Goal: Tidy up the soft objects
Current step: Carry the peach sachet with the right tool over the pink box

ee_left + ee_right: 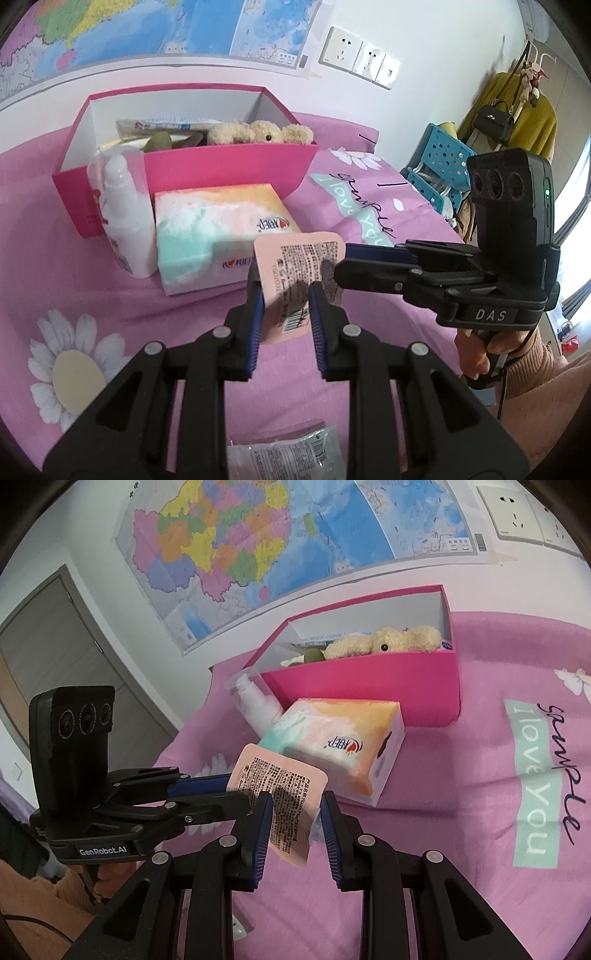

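While both grippers held the pink sachet (295, 280) above the pink bedsheet (155, 314), I saw it near the centre of each wrist view, slightly tilted, printed side facing the cameras. My left gripper (286, 295) was clenched on its lower end. My right gripper (295, 812) pinched another edge of the same sachet; in the left view it reached in from the right of the frame. Behind the sachet, towards the upper middle, lay a tissue pack (340, 749), with a white pump bottle (125, 225) just beside it. Further back stood the pink box (229, 162) holding a plush bear (388, 642). At the bottom edge of the left view lay a clear packet (284, 458) on the sheet.
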